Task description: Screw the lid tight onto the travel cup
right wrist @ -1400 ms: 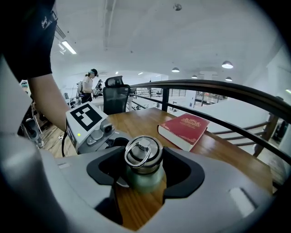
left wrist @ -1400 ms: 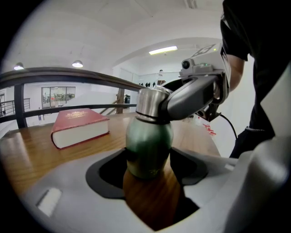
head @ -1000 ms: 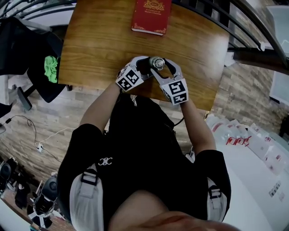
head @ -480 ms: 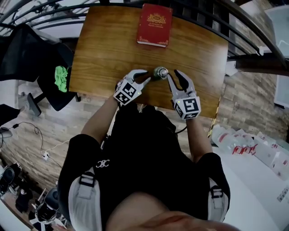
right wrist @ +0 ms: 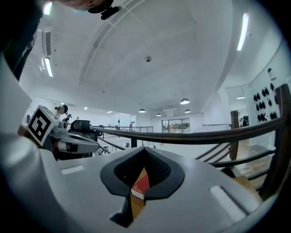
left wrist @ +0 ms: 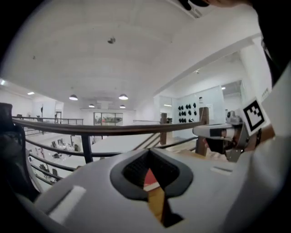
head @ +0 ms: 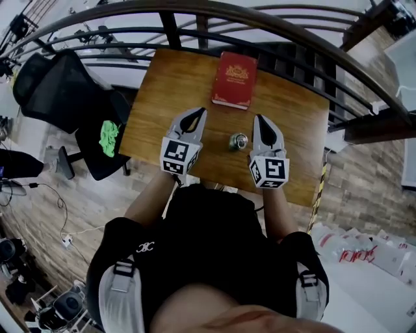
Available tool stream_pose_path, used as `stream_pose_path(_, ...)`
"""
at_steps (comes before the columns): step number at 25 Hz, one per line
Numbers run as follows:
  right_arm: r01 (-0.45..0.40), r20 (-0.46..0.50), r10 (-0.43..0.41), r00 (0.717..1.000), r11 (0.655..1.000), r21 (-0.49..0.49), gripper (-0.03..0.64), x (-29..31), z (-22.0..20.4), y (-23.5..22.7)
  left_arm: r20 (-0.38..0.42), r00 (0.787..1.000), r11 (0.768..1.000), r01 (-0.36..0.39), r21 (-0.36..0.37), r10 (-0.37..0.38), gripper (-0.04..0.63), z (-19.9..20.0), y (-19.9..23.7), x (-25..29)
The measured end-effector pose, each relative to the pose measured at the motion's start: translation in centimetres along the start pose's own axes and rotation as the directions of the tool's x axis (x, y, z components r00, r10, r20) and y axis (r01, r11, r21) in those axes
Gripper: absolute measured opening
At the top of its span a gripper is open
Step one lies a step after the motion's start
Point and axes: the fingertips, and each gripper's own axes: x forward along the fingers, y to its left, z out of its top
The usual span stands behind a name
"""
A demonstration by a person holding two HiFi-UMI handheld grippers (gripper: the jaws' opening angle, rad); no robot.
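Far to the left of the travel cup (head: 238, 141), off the worktop (head: 296, 162), I see a dark office chair (head: 62, 91) with a green cloth (head: 108, 138) lying on its seat.

Next comes the left gripper (head: 199, 112), held above the worktop, to the left of the cup and clear of it. Its own camera shows the left gripper (left wrist: 149, 151) with jaws that have just been closing and now meet at the tips, with nothing between them. Through the small gap behind the tips I only get a sliver of red and of brown wood.

The cup stands upright on the worktop between the two grippers, touching neither, and nearer the right one. I look down on its shiny round top, and I cannot tell from here how firmly the lid sits.

Behind the cup, towards the far edge of the worktop, lies a red book (head: 234, 79), flat and closed. Beyond that a dark curved railing (head: 195, 14) runs across.

Just right of the cup is the right gripper (head: 260, 119), alongside the cup but not in contact. Its camera shows the right gripper (right wrist: 144, 150) with jaws that have just been closing too. They are now pressed together on nothing, with a corner of the book (right wrist: 142, 184) visible through the gap.
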Motion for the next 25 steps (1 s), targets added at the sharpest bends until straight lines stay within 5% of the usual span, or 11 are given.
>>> stream_pose_path(5,0.083,0.070,-0.084,0.994,0.996,0.016,0.003,1.3,4.0,-1.4,0.082,0.985,0.986,-0.155,0.054,0.151,0.052,5.4,2.5,-1.8)
stream_pose_path(9,0.120,0.080,-0.121,0.989,0.993,0.021,0.003,1.2,5.4,-2.0,0.095,0.973,0.978,-0.208,-0.017,0.209,0.052,7.4,3.4,-3.5)
stream_pose_path(12,0.115,0.077,-0.117,0.990,0.993,0.019,0.003,0.9,5.8,-1.8,0.122,0.963,0.970,-0.244,-0.004,0.242,0.052,8.9,3.4,-4.4)
stream_pose_path(25,0.038,0.043,-0.039,0.998,0.999,0.027,0.003,0.3,4.9,0.3,0.098,0.966,0.971,-0.238,-0.013,0.238,0.052,8.5,2.3,-4.1)
